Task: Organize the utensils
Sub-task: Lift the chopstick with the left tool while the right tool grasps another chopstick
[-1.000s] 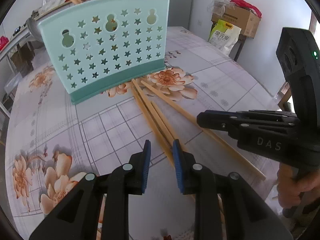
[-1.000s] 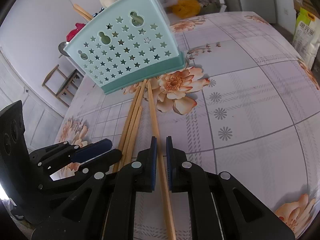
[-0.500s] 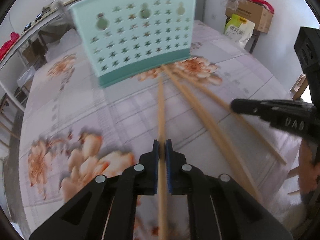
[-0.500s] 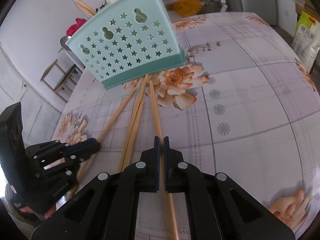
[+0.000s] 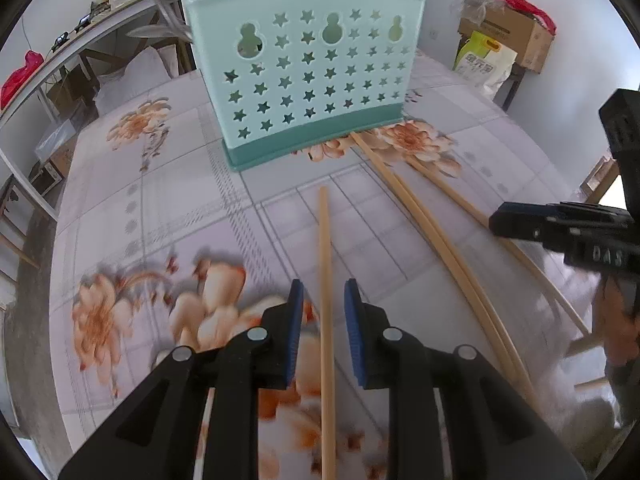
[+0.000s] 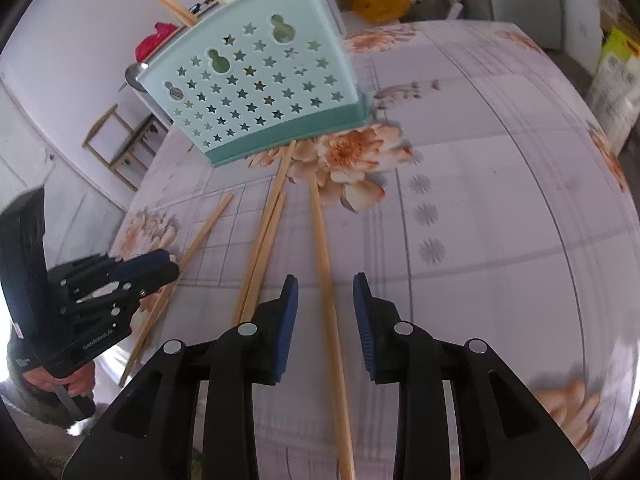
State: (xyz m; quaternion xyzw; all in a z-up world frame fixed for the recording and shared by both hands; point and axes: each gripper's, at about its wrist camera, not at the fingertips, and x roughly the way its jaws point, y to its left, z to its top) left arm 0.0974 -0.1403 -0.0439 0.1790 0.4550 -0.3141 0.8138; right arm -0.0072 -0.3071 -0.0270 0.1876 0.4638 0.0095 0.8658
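Observation:
A mint-green star-pierced utensil holder (image 5: 308, 80) (image 6: 256, 92) stands on the floral tablecloth, with white spoons and chopsticks sticking out of its top. Wooden chopsticks lie in front of it. My left gripper (image 5: 323, 312) has its jaws opening; one chopstick (image 5: 325, 248) lies between the blue pads, which stand clear of it. My right gripper (image 6: 326, 308) is opening too, and another chopstick (image 6: 322, 240) runs between its pads untouched. Two more chopsticks (image 6: 264, 240) lie side by side between the grippers. Each gripper shows in the other's view: left gripper (image 6: 170, 263), right gripper (image 5: 500, 222).
The round table (image 5: 160, 208) drops off close behind both grippers. A cardboard box (image 5: 508, 36) and a yellow-green bag (image 5: 484, 60) stand beyond its right side, a cluttered shelf (image 5: 100, 32) to the left. A hand (image 6: 76, 380) holds the left gripper's handle.
Both grippers were shut on a chopstick half a second ago and now stand apart from it. The left one has drawn its chopstick leftward, away from the other sticks.

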